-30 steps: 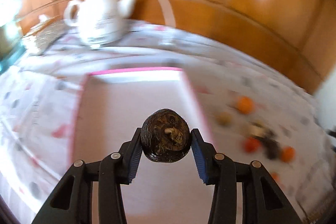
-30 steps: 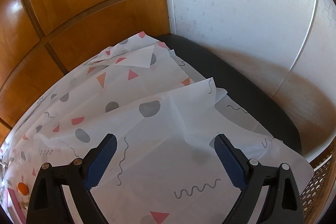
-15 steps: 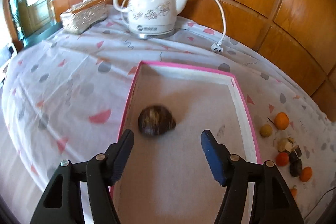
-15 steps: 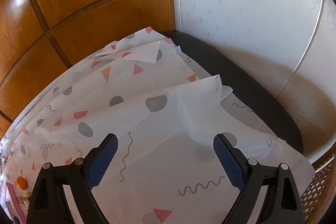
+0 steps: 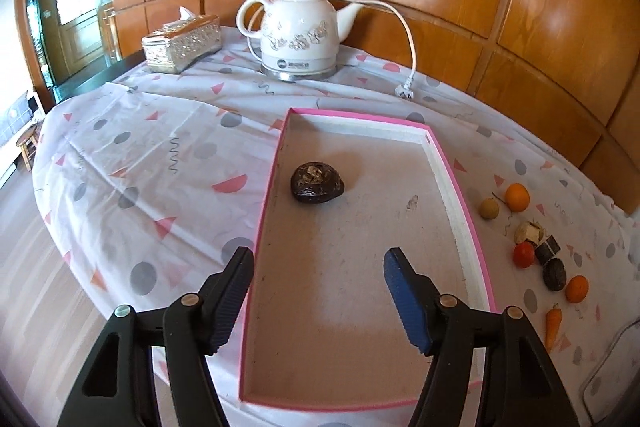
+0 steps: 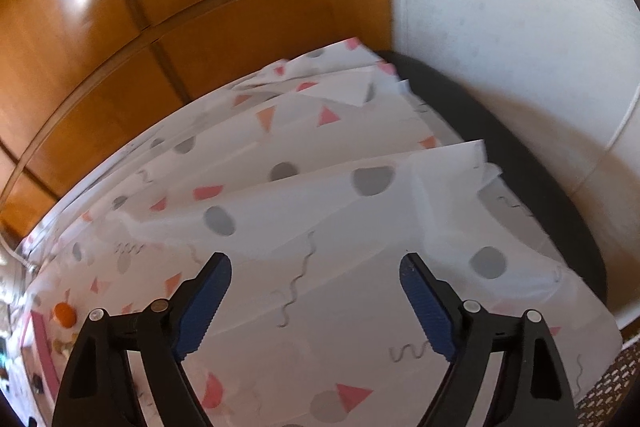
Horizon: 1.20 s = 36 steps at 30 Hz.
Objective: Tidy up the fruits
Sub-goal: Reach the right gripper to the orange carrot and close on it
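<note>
Now the dark fruit lies beyond the spread left gripper.

A dark, wrinkled fruit lies alone in the pink-rimmed tray, near its left wall. Right of the tray on the surface sit two oranges, a tan fruit, a red one, another dark one and a carrot.

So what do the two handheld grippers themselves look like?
Both look alike: the left gripper and right gripper have glossy black plastic arms with triangular cut-outs, small silver rivets at the joints, and ribbed blue pads on the fingers. No cables or sleeves show.
</note>
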Each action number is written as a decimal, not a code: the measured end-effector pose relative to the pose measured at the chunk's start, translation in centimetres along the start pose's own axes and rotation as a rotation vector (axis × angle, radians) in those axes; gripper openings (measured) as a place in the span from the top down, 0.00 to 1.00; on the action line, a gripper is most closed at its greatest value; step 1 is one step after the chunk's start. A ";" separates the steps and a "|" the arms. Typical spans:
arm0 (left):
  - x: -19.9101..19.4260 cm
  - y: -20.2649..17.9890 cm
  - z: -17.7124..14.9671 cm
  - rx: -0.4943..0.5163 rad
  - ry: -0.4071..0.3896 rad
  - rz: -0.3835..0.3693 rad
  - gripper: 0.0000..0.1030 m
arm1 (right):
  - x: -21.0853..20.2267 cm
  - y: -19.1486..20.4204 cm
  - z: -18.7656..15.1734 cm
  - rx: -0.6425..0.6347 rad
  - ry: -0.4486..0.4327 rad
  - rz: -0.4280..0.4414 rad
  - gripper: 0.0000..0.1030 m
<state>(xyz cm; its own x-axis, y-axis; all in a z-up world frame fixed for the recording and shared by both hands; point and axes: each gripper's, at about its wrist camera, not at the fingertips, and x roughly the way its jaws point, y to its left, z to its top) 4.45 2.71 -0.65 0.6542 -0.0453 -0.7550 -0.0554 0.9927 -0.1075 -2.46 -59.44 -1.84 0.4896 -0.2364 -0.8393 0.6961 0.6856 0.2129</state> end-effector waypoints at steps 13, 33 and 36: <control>-2.9 2.8 -1.3 -0.101 -0.033 0.065 0.25 | 0.5 4.5 -1.2 -0.193 0.069 0.162 0.26; -3.0 4.4 -1.8 -0.152 -0.049 0.053 0.21 | -2.1 19.9 -15.7 -0.727 0.412 0.549 0.49; -3.0 4.2 -1.8 -0.142 -0.053 0.047 0.21 | -1.9 21.8 -17.7 -0.756 0.413 0.528 0.53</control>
<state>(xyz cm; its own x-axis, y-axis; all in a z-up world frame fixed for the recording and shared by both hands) 0.91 6.79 -0.03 0.6869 0.0104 -0.7267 -0.1904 0.9675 -0.1662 2.50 -31.86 -4.49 0.3189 0.3821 -0.8674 -0.1426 0.9241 0.3546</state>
